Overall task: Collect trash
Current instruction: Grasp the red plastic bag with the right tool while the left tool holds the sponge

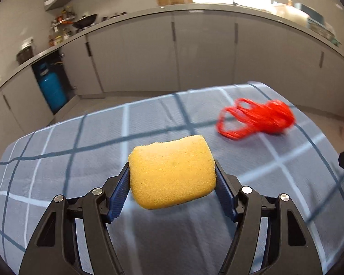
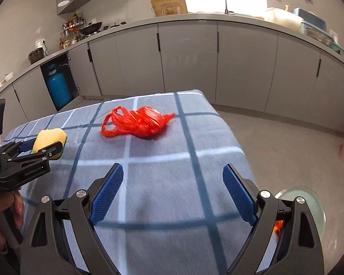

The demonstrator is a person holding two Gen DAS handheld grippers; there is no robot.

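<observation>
Sponge (image 1: 172, 171) between left fingers (image 1: 120, 190)

Right gripper (image 2: 173, 191) empty — red bag (image 2: 135, 125) ahead.

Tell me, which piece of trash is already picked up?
The yellow sponge. The left gripper's fingers squeeze it above the checked cloth, while the red plastic bag lies loose there.

Sponge (image 1: 172, 171) between the left gripper (image 1: 172, 183) pads, above the surface (image 2: 172, 183); bag (image 2: 137, 125) on the surface beyond and right; right gripper (image 2: 172, 194) nearer; cabinets (image 2: 188, 61) behind.
</observation>
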